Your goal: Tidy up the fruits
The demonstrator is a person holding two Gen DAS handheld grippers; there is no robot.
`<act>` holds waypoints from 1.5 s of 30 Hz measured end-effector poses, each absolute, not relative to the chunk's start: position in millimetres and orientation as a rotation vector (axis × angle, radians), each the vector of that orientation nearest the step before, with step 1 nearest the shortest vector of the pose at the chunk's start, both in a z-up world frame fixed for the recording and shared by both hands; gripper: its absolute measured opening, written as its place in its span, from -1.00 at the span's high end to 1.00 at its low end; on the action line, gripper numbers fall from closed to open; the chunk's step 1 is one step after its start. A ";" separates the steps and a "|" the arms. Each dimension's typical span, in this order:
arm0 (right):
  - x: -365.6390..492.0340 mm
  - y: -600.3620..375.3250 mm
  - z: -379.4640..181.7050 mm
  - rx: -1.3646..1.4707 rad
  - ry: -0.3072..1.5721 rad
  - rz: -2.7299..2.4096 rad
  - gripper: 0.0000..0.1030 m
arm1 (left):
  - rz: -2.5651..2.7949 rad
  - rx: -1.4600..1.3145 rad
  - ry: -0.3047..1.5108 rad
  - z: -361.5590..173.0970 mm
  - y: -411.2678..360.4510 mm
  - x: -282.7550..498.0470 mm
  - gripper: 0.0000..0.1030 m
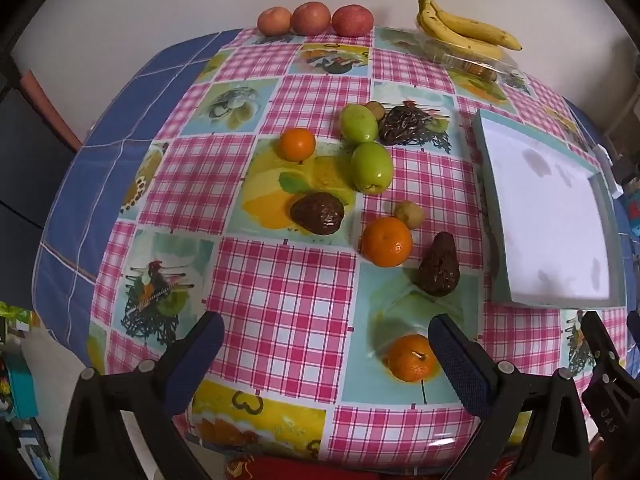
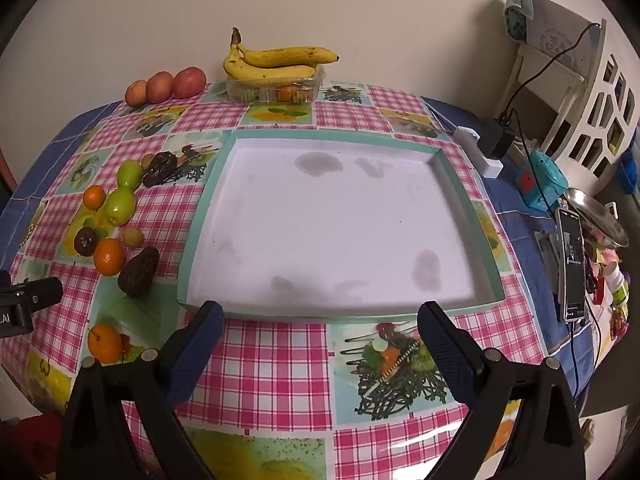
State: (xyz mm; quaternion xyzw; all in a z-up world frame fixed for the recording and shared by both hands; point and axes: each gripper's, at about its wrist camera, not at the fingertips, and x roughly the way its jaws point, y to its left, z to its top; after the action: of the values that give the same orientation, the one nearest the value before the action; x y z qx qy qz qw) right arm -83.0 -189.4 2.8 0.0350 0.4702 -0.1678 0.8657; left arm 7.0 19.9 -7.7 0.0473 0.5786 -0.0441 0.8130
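Note:
Loose fruit lies on the checked tablecloth: three oranges, two green fruits, three dark avocados and two small pale fruits. My left gripper hangs open above the cloth, its right finger beside the nearest orange. My right gripper stands open at the near rim of the empty white tray, with nothing between its fingers. The same fruit lies left of the tray in the right wrist view.
Three red apples and a bunch of bananas on a clear plastic box stand at the back by the wall. A phone, cables, a steel bowl and small clutter crowd the table's right edge.

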 end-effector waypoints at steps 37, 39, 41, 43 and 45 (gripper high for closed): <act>-85.1 -190.2 5.3 0.076 0.990 -0.345 -0.89 | -0.082 0.053 1.265 -15.0 31.0 10.3 -1.00; -84.6 -190.4 5.2 0.077 0.991 -0.345 -0.89 | -0.080 0.051 1.266 -15.7 31.8 10.6 -1.00; -84.6 -190.3 5.2 0.076 0.991 -0.345 -0.89 | -0.080 0.049 1.268 -15.7 32.3 11.0 -1.00; -84.9 -189.9 5.2 0.076 0.991 -0.345 -0.89 | -0.079 0.048 1.269 -16.1 32.6 11.1 -1.00; -84.6 -190.2 5.2 0.076 0.992 -0.345 -0.89 | -0.079 0.048 1.269 -15.9 32.7 11.2 -1.00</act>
State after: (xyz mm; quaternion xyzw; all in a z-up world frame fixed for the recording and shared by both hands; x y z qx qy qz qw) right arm -84.6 -190.2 5.2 0.0364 0.4733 -0.1644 0.8647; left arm 11.2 32.7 -15.9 0.0225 0.5925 -0.0371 0.8044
